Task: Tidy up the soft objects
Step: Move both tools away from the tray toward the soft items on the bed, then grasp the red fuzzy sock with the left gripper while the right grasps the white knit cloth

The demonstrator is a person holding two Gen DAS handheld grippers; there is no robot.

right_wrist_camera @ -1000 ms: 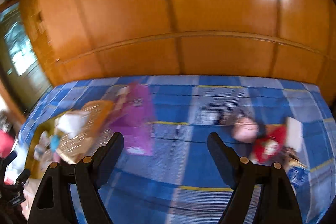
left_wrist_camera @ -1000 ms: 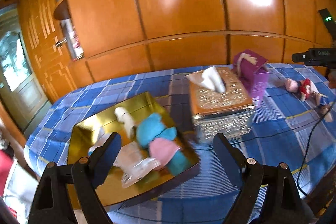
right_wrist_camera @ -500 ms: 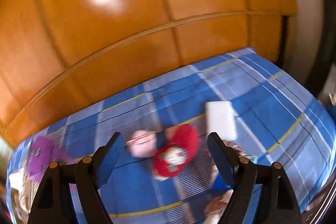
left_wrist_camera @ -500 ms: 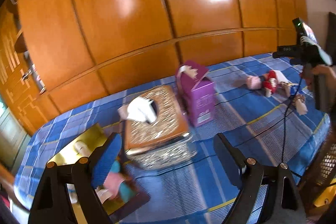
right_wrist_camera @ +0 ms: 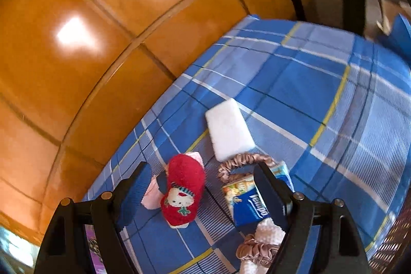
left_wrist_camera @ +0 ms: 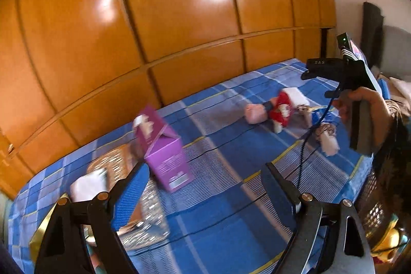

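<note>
On the blue checked cloth lies a red plush sock with a snowman face, framed by my open right gripper, whose fingers hover over it without touching. Beside it lie a pink soft piece, a white sponge block, a brown scrunchie, a blue tissue pack and a second scrunchie. My left gripper stands open and empty above the cloth; the same pile lies far right in its view, with a hand holding the right gripper.
A purple carton stands with its flap up next to an ornate tissue box with a white tissue. The gold tray's corner shows at lower left. A black cable crosses the cloth. Wooden panels back the bed.
Both grippers swung to the right. The gold tray slid out of the left view and the toy pile came in. The right gripper rolled and sank over the red sock.
</note>
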